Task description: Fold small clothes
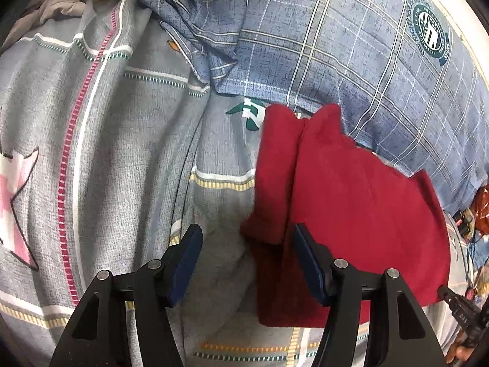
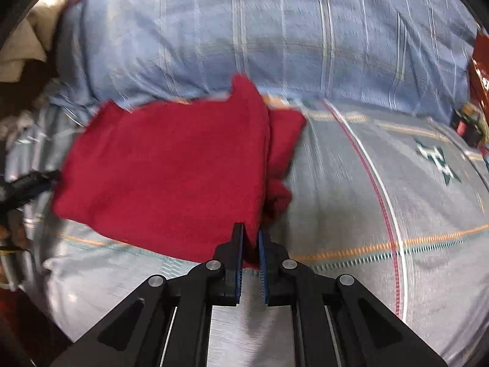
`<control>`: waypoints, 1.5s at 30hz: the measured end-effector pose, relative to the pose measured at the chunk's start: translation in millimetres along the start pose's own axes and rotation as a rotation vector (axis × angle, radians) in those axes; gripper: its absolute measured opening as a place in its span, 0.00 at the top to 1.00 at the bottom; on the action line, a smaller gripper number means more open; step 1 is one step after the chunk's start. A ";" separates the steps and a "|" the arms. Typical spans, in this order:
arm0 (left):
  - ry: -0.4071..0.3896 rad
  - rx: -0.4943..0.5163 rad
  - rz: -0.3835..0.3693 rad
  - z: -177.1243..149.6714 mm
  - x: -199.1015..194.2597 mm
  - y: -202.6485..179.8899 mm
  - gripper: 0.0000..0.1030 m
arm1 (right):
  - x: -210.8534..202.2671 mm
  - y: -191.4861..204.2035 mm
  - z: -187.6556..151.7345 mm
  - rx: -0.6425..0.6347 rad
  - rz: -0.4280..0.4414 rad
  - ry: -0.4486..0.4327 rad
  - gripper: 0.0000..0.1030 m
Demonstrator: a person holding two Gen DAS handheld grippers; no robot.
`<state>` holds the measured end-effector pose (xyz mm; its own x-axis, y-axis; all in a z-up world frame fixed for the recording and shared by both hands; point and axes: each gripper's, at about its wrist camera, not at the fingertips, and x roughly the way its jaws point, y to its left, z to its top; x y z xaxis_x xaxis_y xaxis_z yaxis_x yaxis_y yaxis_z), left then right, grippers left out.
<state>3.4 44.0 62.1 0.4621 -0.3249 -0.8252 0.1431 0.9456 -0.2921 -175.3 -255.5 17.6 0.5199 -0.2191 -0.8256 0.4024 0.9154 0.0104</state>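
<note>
Red cloth (image 1: 351, 202) is the thing you work on: a small garment, already folded over itself, lying on the grey patterned bedsheet (image 1: 128, 140) just in front of the blue checked pillow (image 1: 336, 36). Your left tool (image 1: 247, 263) hangs above the sheet with its two fingers well apart and nothing between them; the left finger is over bare grey sheet, and the right finger is in front of the near left part of the red cloth, but you cannot tell from this view if it touches the fabric. Your right tool (image 2: 251, 244) has its fingers almost together, and they pinch the near corner of the red cloth (image 2: 171, 165), which rises a little between the blue pads (image 2: 240, 263). In the right wrist view the picture is blurred, and the cloth spreads to the left of the tool with a thick fold line running up from the pinched corner. In the left wrist view the tip of the right tool shows at the lower right edge, touching the red cloth's corner. At the far right of the bed some small dark and orange objects (image 1: 476, 214) lie, too unclear to name.
</note>
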 end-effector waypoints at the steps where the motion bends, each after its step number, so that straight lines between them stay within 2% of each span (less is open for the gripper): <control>1: -0.005 0.004 0.006 -1.7 0.4 -0.1 0.40 | 5.4 0.5 -1.3 0.001 0.004 0.020 0.92; 4: -0.027 0.038 0.044 -6.5 0.8 -1.5 0.37 | -7.3 0.5 4.3 0.077 0.021 -0.003 0.82; 6: -0.039 0.059 0.082 -7.9 0.7 -2.7 0.40 | -24.7 6.5 15.7 0.105 0.044 -0.069 0.63; 7: -0.033 0.063 0.092 -7.4 1.6 -3.1 0.39 | -30.9 16.7 22.6 0.085 0.066 -0.100 0.60; 10: -0.017 0.049 0.069 -4.8 3.7 -1.0 0.39 | -25.2 57.4 34.8 -0.029 0.146 -0.123 0.59; 12: -0.015 0.049 0.065 -3.3 3.6 -0.8 0.39 | -5.2 96.5 42.0 -0.098 0.203 -0.118 0.59; 15: -0.014 0.069 0.075 -2.0 5.5 -2.0 0.39 | 30.2 141.5 52.5 -0.174 0.232 -0.100 0.60; 20: -0.012 0.086 0.091 1.2 12.9 -4.0 0.39 | 86.0 201.7 76.9 -0.235 0.270 -0.076 0.60; 24: -0.005 0.085 0.088 1.5 16.1 -2.7 0.37 | 120.5 227.0 95.6 -0.232 0.309 -0.063 0.60; 30: 0.006 0.064 0.092 5.9 23.2 2.4 0.36 | 176.1 257.3 110.4 -0.223 0.292 0.014 0.59; 31: 0.010 0.063 0.090 7.6 25.2 4.0 0.36 | 179.1 261.1 110.9 -0.230 0.281 0.001 0.59; 34: 0.010 0.066 0.089 8.2 26.3 4.0 0.36 | 176.3 263.7 113.2 -0.234 0.276 0.004 0.60; 37: 0.010 0.066 0.087 7.8 25.7 5.2 0.36 | 156.3 246.4 111.7 -0.189 0.323 -0.006 0.61; 41: 0.007 0.064 0.095 7.4 25.4 4.3 0.36 | 136.4 228.2 99.0 -0.158 0.349 -0.047 0.49; 44: 0.003 0.065 0.100 6.0 23.0 3.0 0.36 | 161.6 236.5 94.6 -0.187 0.309 0.019 0.43; 45: 0.003 0.066 0.102 5.7 22.5 2.7 0.36 | 161.1 239.9 92.3 -0.199 0.300 -0.015 0.42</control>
<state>19.1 39.3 45.5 0.4743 -0.2267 -0.8507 0.1530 0.9728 -0.1739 74.6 -102.3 -60.8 0.6039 0.0654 -0.7944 0.0763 0.9873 0.1392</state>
